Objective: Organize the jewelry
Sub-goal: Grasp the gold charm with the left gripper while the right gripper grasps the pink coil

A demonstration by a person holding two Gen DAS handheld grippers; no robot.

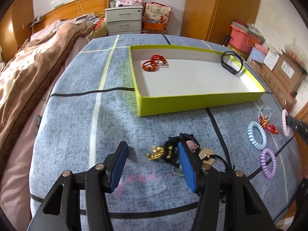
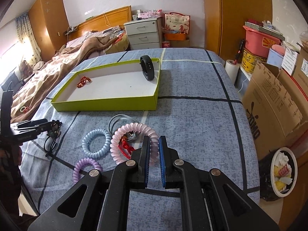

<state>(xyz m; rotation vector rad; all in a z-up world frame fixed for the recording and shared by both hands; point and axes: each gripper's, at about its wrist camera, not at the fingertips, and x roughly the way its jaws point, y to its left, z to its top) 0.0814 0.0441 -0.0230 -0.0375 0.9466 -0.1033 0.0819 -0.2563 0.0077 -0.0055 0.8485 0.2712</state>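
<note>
A lime-green box lid (image 1: 194,104) (image 2: 107,104) lies on the blue bedspread, holding a red cord bracelet (image 1: 155,62) (image 2: 83,81) and a black wristband (image 1: 232,62) (image 2: 147,67). My left gripper (image 1: 152,150) is open over a tangle of gold chain (image 1: 156,153) and black cord jewelry (image 1: 173,144). My right gripper (image 2: 154,140) is shut on a pink spiral coil band (image 2: 132,132), also in the left wrist view (image 1: 284,123). A light-blue coil (image 2: 95,143) (image 1: 257,134), a purple coil (image 2: 86,168) (image 1: 268,162) and a red knot charm (image 2: 126,146) (image 1: 267,126) lie nearby.
A round wooden pendant (image 1: 206,156) on black cord lies by my left gripper's right finger. A brown blanket (image 1: 28,73) covers the bed's left side. Cardboard boxes (image 2: 273,100) and a bin (image 2: 283,173) stand to the right of the bed. A drawer unit (image 2: 144,32) stands behind.
</note>
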